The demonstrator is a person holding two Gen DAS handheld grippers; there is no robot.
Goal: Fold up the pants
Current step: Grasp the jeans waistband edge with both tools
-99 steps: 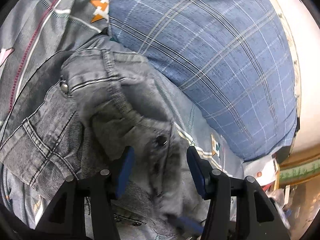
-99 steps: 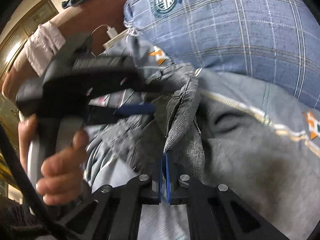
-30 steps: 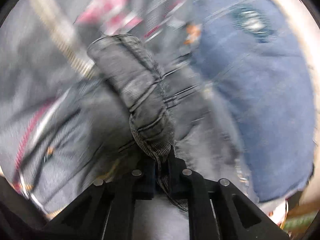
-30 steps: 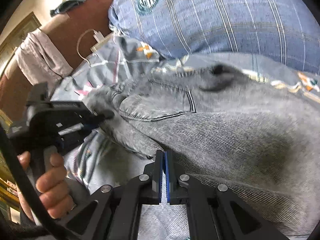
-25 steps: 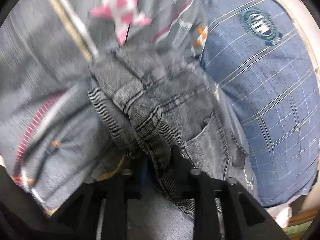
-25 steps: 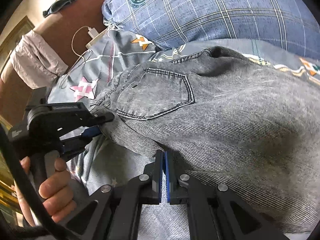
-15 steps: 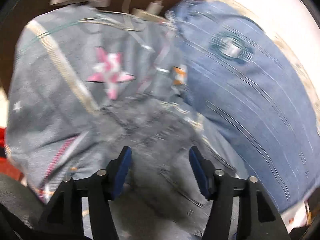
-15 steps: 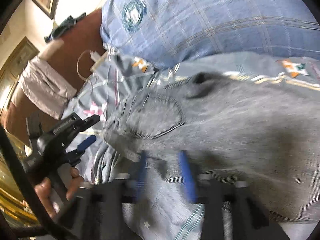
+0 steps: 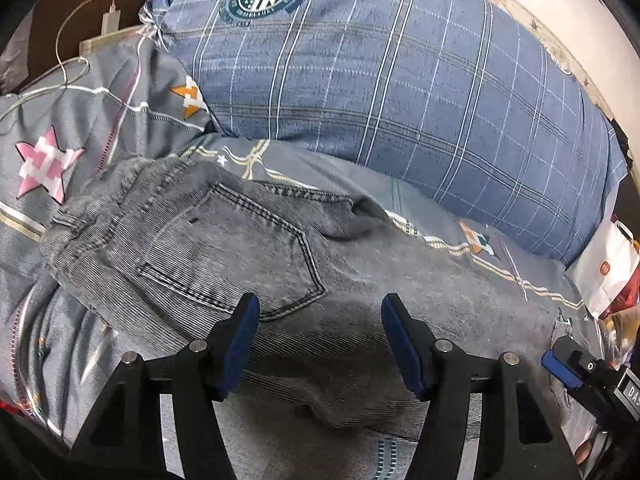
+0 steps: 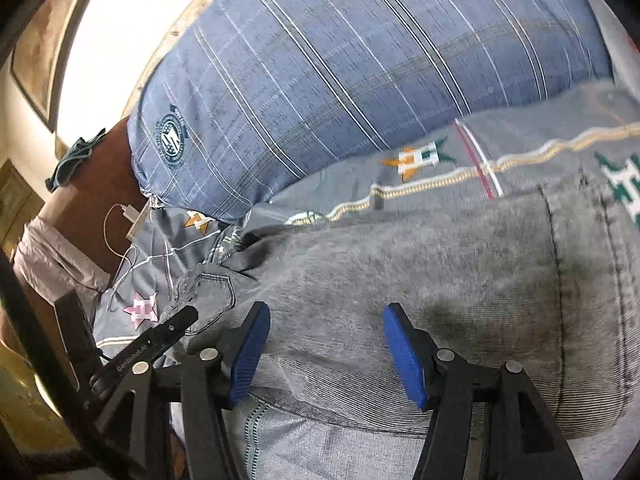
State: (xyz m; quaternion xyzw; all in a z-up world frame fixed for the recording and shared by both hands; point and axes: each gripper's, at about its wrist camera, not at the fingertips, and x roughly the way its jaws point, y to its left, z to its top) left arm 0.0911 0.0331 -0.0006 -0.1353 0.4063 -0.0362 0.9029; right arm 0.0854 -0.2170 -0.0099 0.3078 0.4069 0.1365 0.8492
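Grey denim pants (image 9: pixel 248 256) lie flat on the patterned grey bedsheet (image 9: pixel 92 120), back pocket up, waistband to the left. In the right wrist view the pants (image 10: pixel 420 280) stretch to the right. My left gripper (image 9: pixel 320 340) is open and empty, just above the pants below the pocket. My right gripper (image 10: pixel 326 354) is open and empty over the pants' near edge. The right gripper also shows at the lower right of the left wrist view (image 9: pixel 580 376), and the left gripper at the left of the right wrist view (image 10: pixel 156 344).
A big blue plaid pillow (image 9: pixel 400 80) lies just behind the pants. A white charger and cable (image 9: pixel 100 24) rest at the bed's far left corner by the brown headboard. A white paper bag (image 9: pixel 612 268) stands at the right.
Both grippers held the pants shut and laid them flat on the bed. Both have since opened, let go and pulled back a little.
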